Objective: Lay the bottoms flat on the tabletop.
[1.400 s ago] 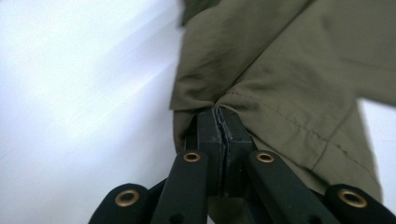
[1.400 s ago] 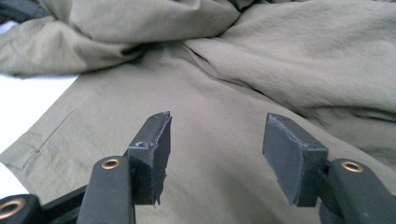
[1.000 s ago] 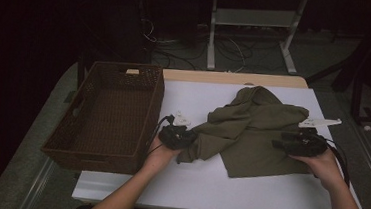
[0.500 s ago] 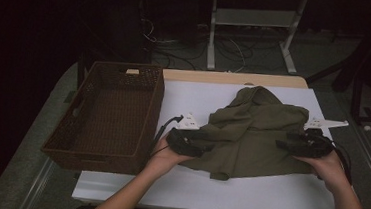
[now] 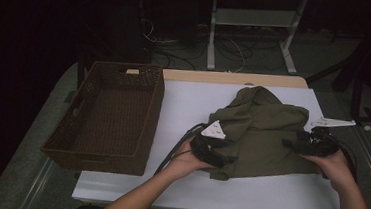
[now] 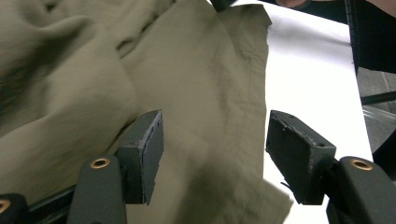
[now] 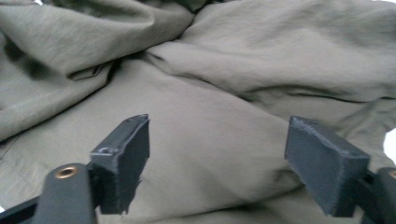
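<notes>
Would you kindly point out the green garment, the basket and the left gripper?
Green garment (image 5: pixel 264 126), high view, middle of the cloth.
Basket (image 5: pixel 155 112), high view, right wall.
Left gripper (image 6: pixel 212 156), left gripper view, midway between its open jaws.

Dim room, far side nearly black; white rectangular tabletop (image 5: pixel 266 201) brightest, pale wooden strip (image 5: pixel 235 79) along its far edge; grey floor (image 5: pixel 327 60) beyond; white metal frame with two splayed legs (image 5: pixel 252 27) stands there; tangle of dark cables (image 5: pixel 187 54) on floor beside it.
</notes>
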`<state>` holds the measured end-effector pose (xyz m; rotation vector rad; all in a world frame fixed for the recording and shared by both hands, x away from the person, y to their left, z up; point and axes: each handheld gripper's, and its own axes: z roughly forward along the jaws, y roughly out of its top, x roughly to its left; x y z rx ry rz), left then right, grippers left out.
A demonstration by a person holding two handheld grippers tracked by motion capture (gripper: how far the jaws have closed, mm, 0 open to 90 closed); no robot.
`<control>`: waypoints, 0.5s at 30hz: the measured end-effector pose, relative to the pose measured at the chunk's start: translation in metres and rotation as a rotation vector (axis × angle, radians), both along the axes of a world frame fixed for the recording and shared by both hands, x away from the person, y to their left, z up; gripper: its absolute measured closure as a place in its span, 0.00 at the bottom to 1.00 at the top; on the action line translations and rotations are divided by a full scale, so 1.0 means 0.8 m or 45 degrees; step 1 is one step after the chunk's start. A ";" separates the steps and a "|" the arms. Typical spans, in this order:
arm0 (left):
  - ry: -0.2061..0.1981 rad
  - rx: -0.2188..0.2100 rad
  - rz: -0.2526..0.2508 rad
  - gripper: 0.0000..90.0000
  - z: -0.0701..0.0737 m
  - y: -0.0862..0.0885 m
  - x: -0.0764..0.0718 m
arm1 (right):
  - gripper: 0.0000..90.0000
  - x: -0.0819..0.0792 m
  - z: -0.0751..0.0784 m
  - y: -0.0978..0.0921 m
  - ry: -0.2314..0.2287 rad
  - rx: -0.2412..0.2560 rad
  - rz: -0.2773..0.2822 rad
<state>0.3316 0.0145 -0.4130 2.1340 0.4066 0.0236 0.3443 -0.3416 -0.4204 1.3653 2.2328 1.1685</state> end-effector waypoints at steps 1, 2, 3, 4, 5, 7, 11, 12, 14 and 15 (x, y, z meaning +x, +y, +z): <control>0.004 0.004 -0.012 0.40 -0.002 -0.007 0.001 | 0.21 0.000 0.000 -0.002 -0.002 0.001 -0.007; 0.008 0.008 -0.020 0.40 -0.003 -0.013 0.001 | 0.20 0.000 0.001 -0.004 -0.010 0.001 -0.015; 0.010 0.010 -0.027 0.40 -0.004 -0.017 0.001 | 0.19 0.000 0.001 -0.005 -0.017 -0.001 -0.020; 0.011 0.014 -0.039 0.40 -0.006 -0.024 0.002 | 0.19 0.000 0.001 -0.006 -0.019 0.000 -0.025; 0.013 0.021 -0.052 0.41 -0.008 -0.029 0.002 | 0.19 0.001 0.001 -0.007 -0.019 0.009 -0.035; 0.014 0.026 -0.073 0.43 -0.011 -0.041 0.001 | 0.18 0.002 0.001 -0.008 -0.020 0.014 -0.046; 0.013 0.043 -0.114 0.48 -0.016 -0.065 0.000 | 0.18 0.003 0.002 -0.009 -0.025 0.008 -0.055; 0.007 0.052 -0.124 0.48 -0.018 -0.071 0.000 | 0.19 0.003 0.002 -0.009 -0.024 0.010 -0.056; 0.005 0.056 -0.140 0.50 -0.020 -0.082 -0.001 | 0.19 0.003 0.002 -0.010 -0.025 0.003 -0.063; 0.002 0.056 -0.149 0.51 -0.022 -0.087 -0.001 | 0.19 0.003 0.002 -0.010 -0.025 0.001 -0.067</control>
